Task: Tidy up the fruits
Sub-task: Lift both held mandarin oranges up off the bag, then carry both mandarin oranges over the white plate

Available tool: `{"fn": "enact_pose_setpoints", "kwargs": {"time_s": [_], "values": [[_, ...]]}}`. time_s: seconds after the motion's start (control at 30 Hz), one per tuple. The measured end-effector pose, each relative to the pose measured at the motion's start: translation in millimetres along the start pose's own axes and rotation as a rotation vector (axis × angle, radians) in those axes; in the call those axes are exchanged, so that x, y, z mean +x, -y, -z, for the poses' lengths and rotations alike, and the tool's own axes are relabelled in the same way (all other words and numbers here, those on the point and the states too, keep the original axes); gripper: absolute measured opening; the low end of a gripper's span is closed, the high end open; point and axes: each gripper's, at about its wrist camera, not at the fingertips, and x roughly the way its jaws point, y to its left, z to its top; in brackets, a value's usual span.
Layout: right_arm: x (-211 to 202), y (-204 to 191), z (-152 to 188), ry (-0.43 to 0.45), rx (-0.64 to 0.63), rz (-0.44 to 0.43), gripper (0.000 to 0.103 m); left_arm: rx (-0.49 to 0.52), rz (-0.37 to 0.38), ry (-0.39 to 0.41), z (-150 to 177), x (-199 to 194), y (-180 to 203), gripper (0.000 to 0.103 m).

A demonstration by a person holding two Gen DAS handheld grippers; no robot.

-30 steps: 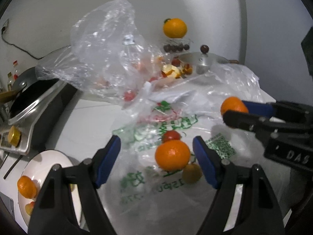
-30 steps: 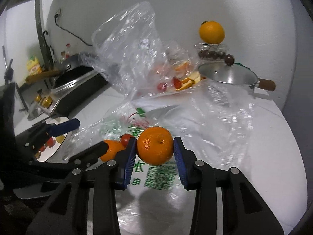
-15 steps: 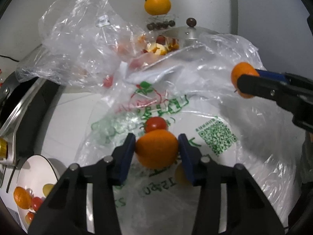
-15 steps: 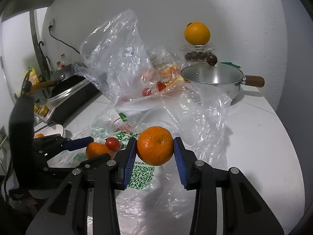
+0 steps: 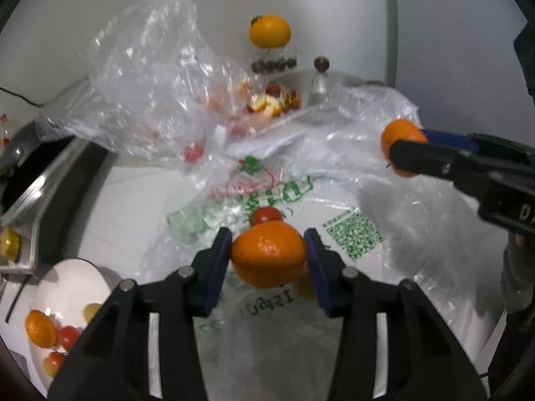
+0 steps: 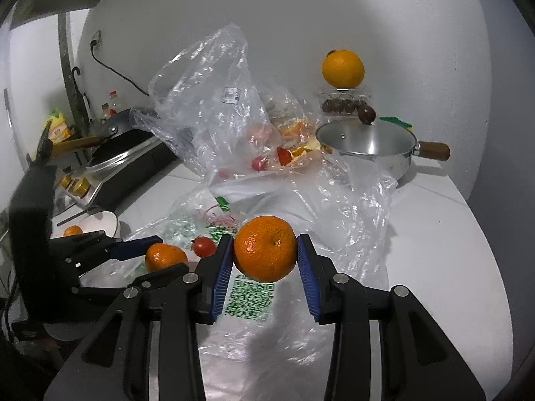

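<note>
A white desk (image 6: 444, 254) stretches out ahead of both tools, with a white wall behind it. Spread flat under the 2 tools lies a large clear plastic bag (image 6: 337, 210) printed in green and red. Beyond it, further ahead of the tools, a second crumpled clear bag (image 6: 207, 100) stands puffed up, with fruit pieces and small red fruits showing through it. To the far right of that bag sits a steel pan (image 6: 371, 147) with a lid and wooden handle, and behind it a big orange (image 6: 343, 68) rests on a small clear box of dark fruits. At the far left is a dark stove (image 6: 127, 163).

Left of the left tool, low on the desk, sits a white plate (image 5: 67, 290) holding 1 small orange and some red fruits.

The left tool (image 5: 268, 250) is clamped on a mandarin (image 5: 268, 258), its blue pads pressing both sides, and the fruit is raised just above the printed bag. The right tool (image 6: 264, 250) grips a second mandarin (image 6: 265, 249) the same way, held up over the bag's square code print.

Just ahead of the left tool's mandarin, a small red tomato (image 5: 266, 215) lies on the printed bag.
</note>
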Motion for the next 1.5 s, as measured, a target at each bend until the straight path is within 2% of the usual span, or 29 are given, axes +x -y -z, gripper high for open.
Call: {"fn": "enact_pose_setpoints", "kwargs": {"time_s": [0.17,0.37,0.8,1.2,1.5], "values": [[-12.8,-22.6,-3.0,0.018,-0.036,0.001,0.041,0.008,-0.022,0.085,-3.8,-34.7,-5.9,0.046],[-27.4,-53.7,-6.9,0.039,-0.079,-0.002,0.041,0.007,-0.041,0.145,1.3,-67.2,-13.1,0.046],[-56.3,-113.5,-14.7,0.088,-0.161,-0.011,0.041,-0.063,-0.054,0.284,13.1,-138.4,-46.3,0.046],[-67.5,-161.7,-19.4,0.114,-0.228,-0.018,0.041,-0.119,-0.068,0.359,29.8,-181.2,-78.0,0.046],[-60.2,-196.7,-21.2,0.101,-0.283,-0.030,0.041,-0.161,-0.074,0.378,43.8,-189.0,-106.4,0.046]]}}
